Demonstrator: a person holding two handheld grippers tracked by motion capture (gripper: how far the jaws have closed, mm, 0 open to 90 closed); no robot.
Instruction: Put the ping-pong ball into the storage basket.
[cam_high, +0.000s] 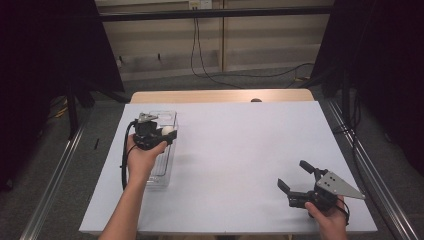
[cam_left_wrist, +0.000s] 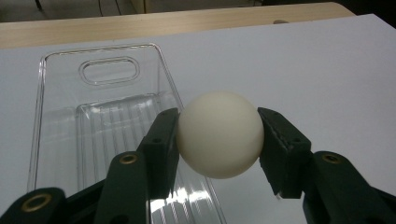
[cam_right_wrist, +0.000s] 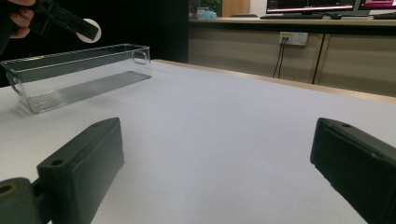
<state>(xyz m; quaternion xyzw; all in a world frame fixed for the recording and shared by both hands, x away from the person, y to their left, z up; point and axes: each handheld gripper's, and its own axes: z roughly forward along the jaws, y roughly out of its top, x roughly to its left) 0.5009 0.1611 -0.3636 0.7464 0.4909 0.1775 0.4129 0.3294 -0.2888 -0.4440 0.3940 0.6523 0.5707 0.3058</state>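
Observation:
My left gripper (cam_high: 169, 134) is shut on a cream-white ball (cam_left_wrist: 219, 134), with one jaw pressed against each side of it. It holds the ball (cam_high: 168, 130) in the air over the right long wall of a clear plastic bin (cam_high: 162, 172), which stands on the left part of the white table top. In the right gripper view the same ball (cam_right_wrist: 88, 29) hangs above the bin (cam_right_wrist: 70, 88). My right gripper (cam_high: 296, 176) rests low over the table near the front right corner, open, with nothing between its jaws (cam_right_wrist: 215, 158).
The bin (cam_left_wrist: 60, 130) has handle cut-outs in its end walls. The white table top (cam_high: 240, 150) has a wooden strip along its far edge. Dark curtains hang at both sides, and cables lie on the floor behind the table.

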